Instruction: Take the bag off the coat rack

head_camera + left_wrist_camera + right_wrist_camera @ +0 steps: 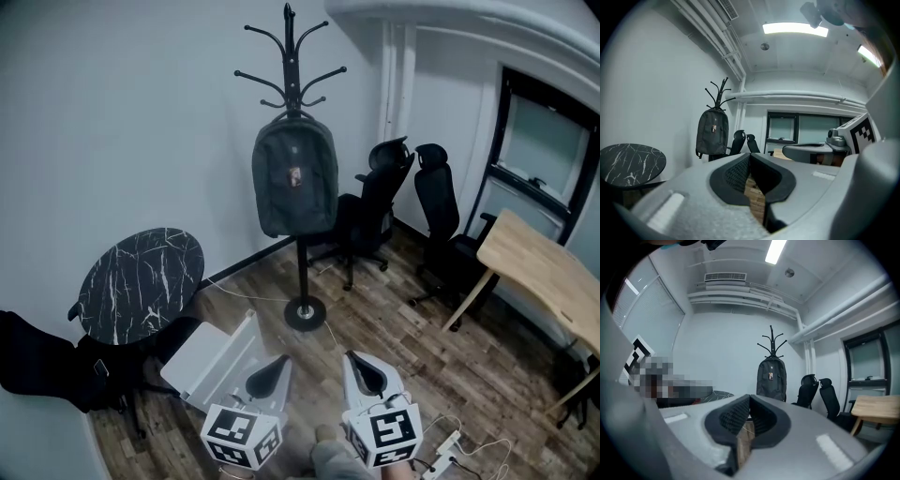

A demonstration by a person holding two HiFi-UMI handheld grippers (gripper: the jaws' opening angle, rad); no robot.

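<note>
A dark grey backpack (295, 178) hangs by its top loop from a black coat rack (291, 56) that stands on a round base against the white wall. In the left gripper view the backpack (712, 133) is far off, left of centre; in the right gripper view the backpack (771, 378) hangs straight ahead. My left gripper (278, 360) and right gripper (356, 359) are low in the head view, side by side, well short of the rack. Both are shut with nothing between their jaws. The left gripper's tips (749, 156) and the right gripper's tips (749, 398) meet at a point.
A round black marble-look table (141, 284) stands at the left by the wall. A white box (214, 361) lies on the wood floor near it. Two black office chairs (375, 211) stand right of the rack. A wooden desk (544, 272) fills the right side, with cables (450, 441) on the floor.
</note>
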